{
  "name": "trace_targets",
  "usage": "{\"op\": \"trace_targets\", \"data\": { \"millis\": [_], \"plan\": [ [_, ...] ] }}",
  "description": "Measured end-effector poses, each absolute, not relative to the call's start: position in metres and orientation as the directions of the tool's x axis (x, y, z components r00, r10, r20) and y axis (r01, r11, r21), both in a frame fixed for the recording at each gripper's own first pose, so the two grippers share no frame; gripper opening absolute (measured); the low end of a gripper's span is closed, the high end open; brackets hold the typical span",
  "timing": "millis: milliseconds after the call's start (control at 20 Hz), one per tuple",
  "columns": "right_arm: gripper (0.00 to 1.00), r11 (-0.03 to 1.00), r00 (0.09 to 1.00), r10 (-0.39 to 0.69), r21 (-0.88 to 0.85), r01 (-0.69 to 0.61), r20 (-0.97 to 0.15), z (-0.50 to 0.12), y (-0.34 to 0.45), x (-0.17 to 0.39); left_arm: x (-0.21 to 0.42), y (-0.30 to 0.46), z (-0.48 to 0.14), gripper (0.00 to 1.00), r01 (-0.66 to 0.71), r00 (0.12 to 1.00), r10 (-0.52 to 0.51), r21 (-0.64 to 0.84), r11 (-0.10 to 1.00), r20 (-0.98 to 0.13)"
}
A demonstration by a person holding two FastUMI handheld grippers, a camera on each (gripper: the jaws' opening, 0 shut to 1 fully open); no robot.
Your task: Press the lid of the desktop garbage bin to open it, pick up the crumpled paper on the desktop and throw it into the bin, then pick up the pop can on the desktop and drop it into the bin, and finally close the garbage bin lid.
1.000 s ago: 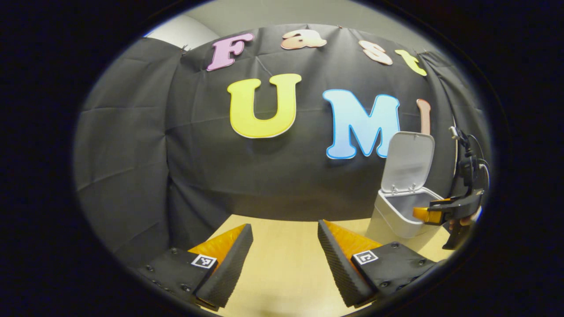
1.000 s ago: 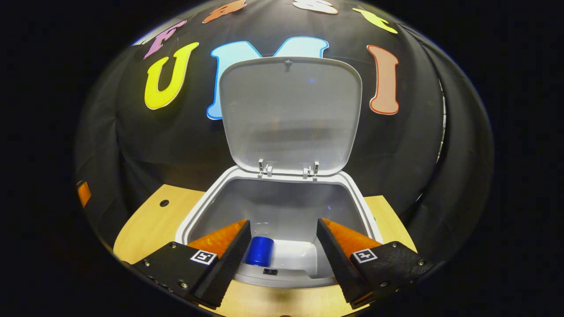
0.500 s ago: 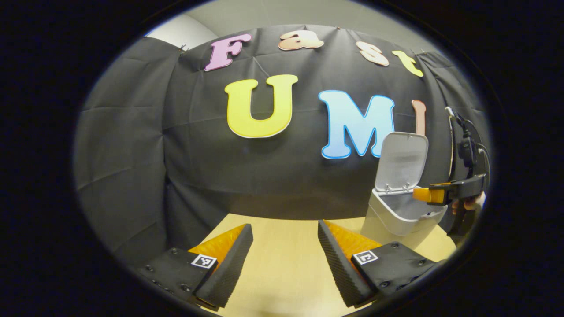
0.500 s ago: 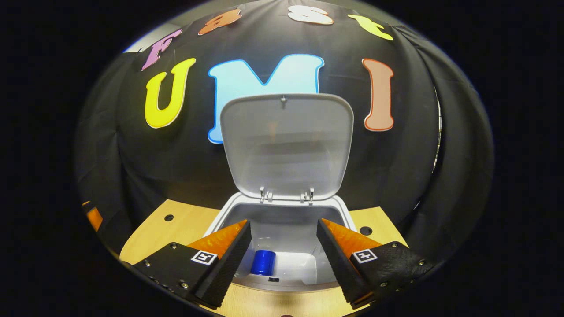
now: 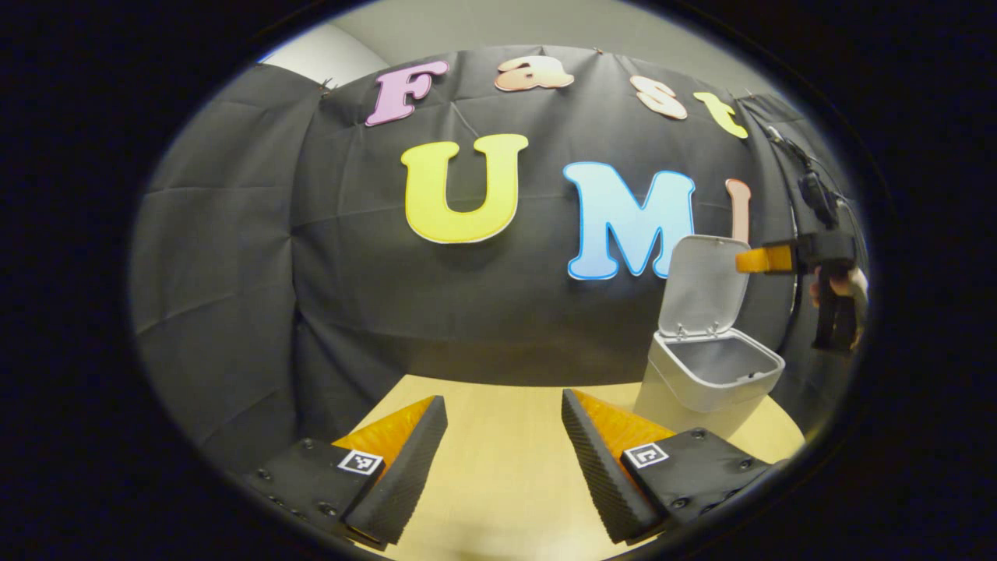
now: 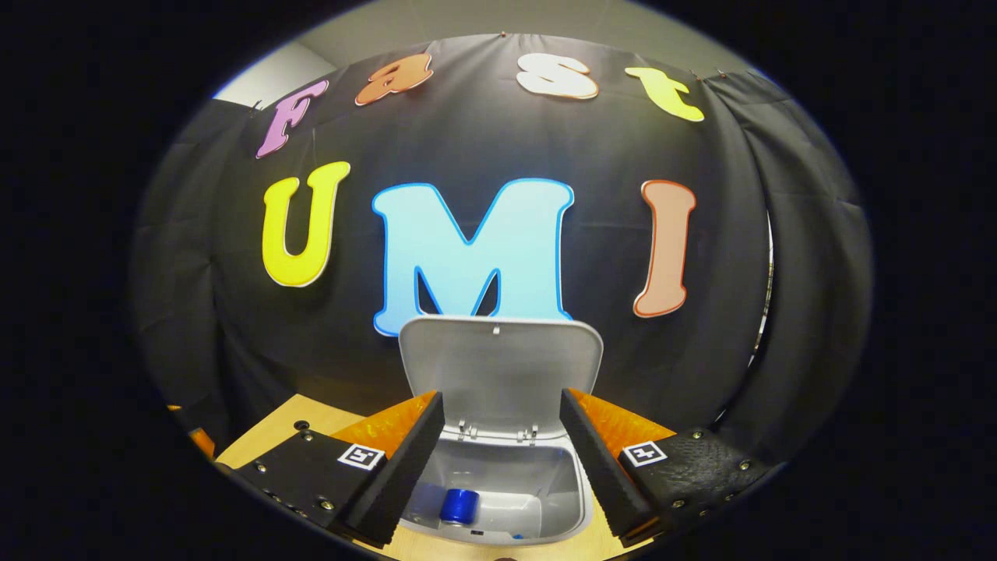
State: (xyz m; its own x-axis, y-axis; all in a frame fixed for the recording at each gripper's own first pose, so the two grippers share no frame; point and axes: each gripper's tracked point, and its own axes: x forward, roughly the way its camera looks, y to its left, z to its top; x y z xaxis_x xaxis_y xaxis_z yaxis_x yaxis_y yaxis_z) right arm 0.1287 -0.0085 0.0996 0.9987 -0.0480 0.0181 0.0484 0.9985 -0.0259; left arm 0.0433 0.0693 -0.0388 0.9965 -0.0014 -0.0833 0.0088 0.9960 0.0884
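The right tool (image 6: 501,460) sits at the bottom centre of the right gripper view, and we see its two fingers spread wide apart with nothing between them. Through the gap we look down into the garbage bin (image 6: 572,506), which stands at the lower centre of that frame on the wooden bench (image 6: 257,448). Its lid (image 6: 500,366) is raised upright behind the opening, hinged at the back edge. Inside the bin, at the lower centre, lies the blue pop can (image 6: 459,506) on a pale floor; we cannot make out the crumpled paper in there.

In the left gripper view, the left tool (image 5: 502,460) shows at the bottom centre, its fingers likewise wide apart and holding nothing, hovering over bare bench (image 5: 498,436). The bin (image 5: 705,374) stands at the right of this frame, near the bench's far edge, with its lid (image 5: 701,284) standing up against the black booth wall. At the upper right of the frame we see the right tool (image 5: 748,259) from the side, held by a hand (image 5: 841,284), level with the top of the raised lid and just to its right; from this angle we cannot tell whether it touches the lid.
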Motion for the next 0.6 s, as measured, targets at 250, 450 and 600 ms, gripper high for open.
{"op": "trace_targets", "data": {
  "millis": [250, 450, 600],
  "plan": [
    [0.95, 0.998, 0.994, -0.050, -0.038, 0.054, 0.099, 0.153, -0.011, 0.135, 0.038, 0.075, -0.039, 0.98, -0.007, 0.996, 0.014, 0.079, 0.997, -0.086],
    [0.95, 0.997, 0.991, -0.046, -0.051, 0.053, 0.126, 0.179, -0.006, 0.149, 0.032, 0.081, -0.040, 0.96, -0.024, 0.996, 0.030, 0.070, 0.997, -0.086],
    [0.95, 0.997, 0.991, -0.046, -0.055, 0.053, 0.124, 0.186, -0.005, 0.165, 0.026, 0.088, -0.041, 1.00, -0.042, 0.995, 0.048, 0.066, 0.997, -0.085]
  ]
}}
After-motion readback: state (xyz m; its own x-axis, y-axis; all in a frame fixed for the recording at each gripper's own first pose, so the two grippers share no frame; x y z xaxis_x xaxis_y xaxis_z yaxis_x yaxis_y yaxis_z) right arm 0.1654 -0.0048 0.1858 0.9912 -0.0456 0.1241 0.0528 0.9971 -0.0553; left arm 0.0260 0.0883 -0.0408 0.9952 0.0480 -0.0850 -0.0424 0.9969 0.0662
